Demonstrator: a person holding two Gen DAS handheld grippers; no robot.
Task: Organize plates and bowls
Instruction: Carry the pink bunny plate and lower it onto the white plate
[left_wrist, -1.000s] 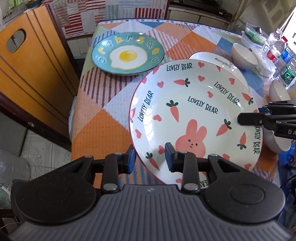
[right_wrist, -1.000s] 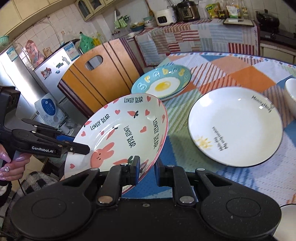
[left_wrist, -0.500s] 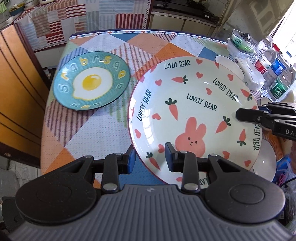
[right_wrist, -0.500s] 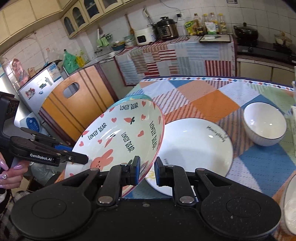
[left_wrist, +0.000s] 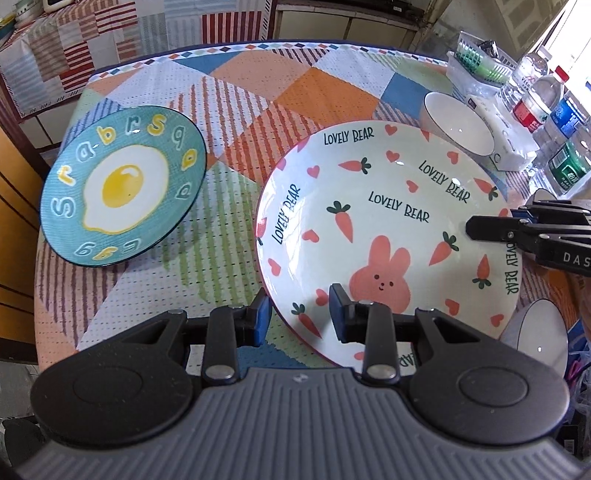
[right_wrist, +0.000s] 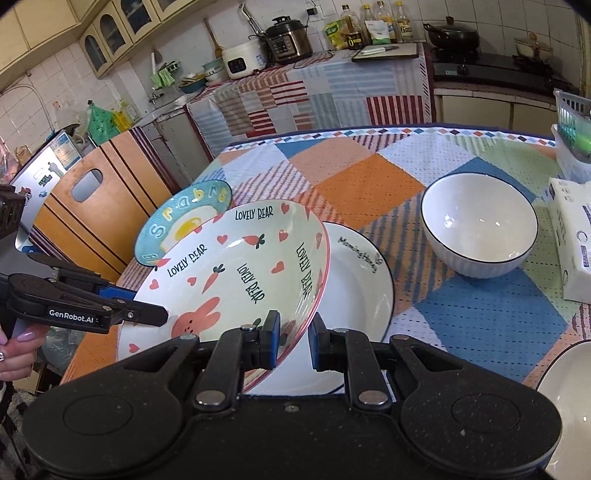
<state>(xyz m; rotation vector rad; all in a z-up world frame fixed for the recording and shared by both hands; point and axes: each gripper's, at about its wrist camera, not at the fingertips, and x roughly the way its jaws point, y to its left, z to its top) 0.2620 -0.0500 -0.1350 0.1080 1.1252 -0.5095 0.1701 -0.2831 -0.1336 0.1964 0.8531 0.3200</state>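
Between both hand-held grippers (left_wrist: 299, 317) (right_wrist: 291, 339), bunny plate (left_wrist: 388, 221), rim clamped

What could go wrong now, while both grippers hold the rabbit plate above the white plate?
1. The rabbit plate hangs tilted, pinched only at its rim by the left gripper and right gripper; it might slip.
2. Its lower edge is near the white plate; a fast drop may chip both.

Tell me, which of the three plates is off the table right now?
The bunny-and-carrot "Lovely Bear" plate: both grippers pinch its rim and it is tilted. The blue fried-egg plate and the plain white plate lie flat.
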